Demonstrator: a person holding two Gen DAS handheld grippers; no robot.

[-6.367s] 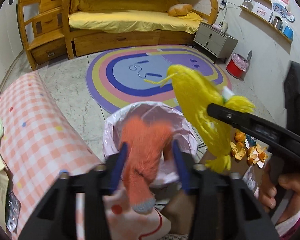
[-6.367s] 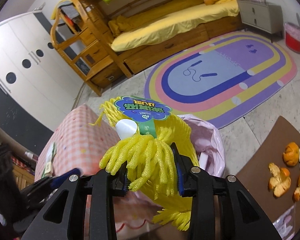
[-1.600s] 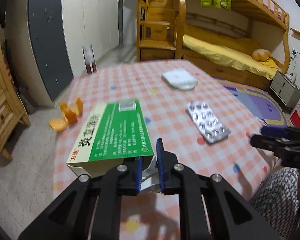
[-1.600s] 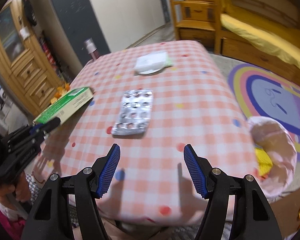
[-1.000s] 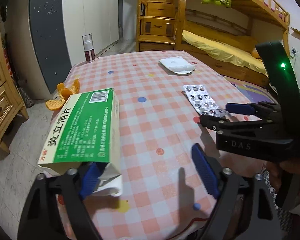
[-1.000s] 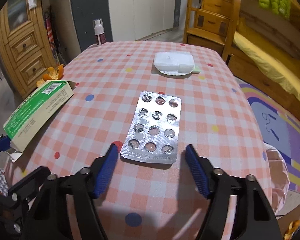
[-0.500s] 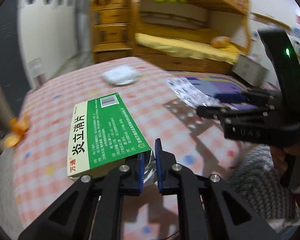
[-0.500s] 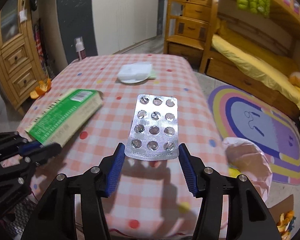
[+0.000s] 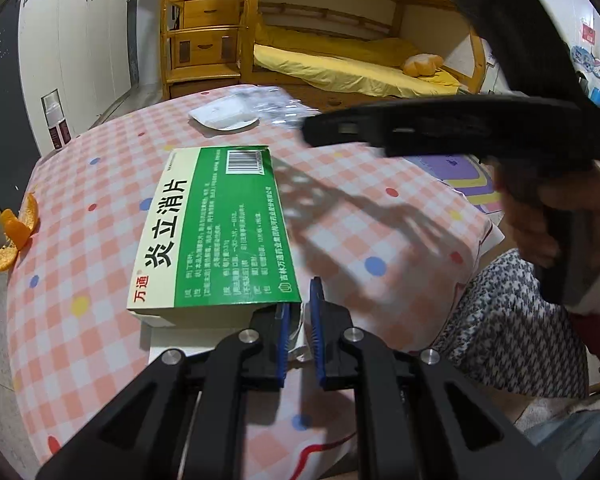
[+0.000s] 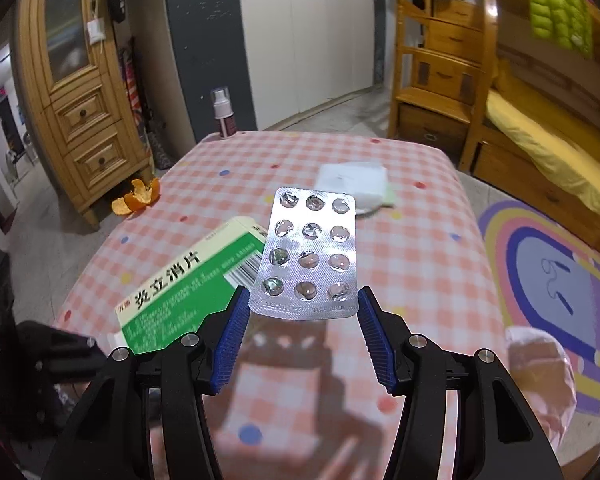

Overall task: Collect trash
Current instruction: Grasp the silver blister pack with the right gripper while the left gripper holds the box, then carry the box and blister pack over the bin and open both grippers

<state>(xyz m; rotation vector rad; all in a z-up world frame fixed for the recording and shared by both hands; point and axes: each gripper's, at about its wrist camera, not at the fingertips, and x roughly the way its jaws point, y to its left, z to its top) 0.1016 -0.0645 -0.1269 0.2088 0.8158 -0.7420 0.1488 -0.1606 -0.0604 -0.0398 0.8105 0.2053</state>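
Your left gripper (image 9: pixel 298 330): pinched on the open end flap of the green medicine box (image 9: pixel 216 232), which is lifted above the checked tablecloth (image 9: pixel 380 240), as half a second ago. Your right gripper (image 10: pixel 302 334): clamped across the silver blister pack (image 10: pixel 310 256), raised higher than before. Right wrist view alone shows the pink-lined trash bin (image 10: pixel 540 364) and the orange peel (image 10: pixel 136 198) by the wooden cabinet (image 10: pixel 80 92).

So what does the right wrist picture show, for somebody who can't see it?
The right hand-held gripper holds a silver blister pack by its side edges above a pink checkered table. A green medicine box sits lower left, with a white packet behind.
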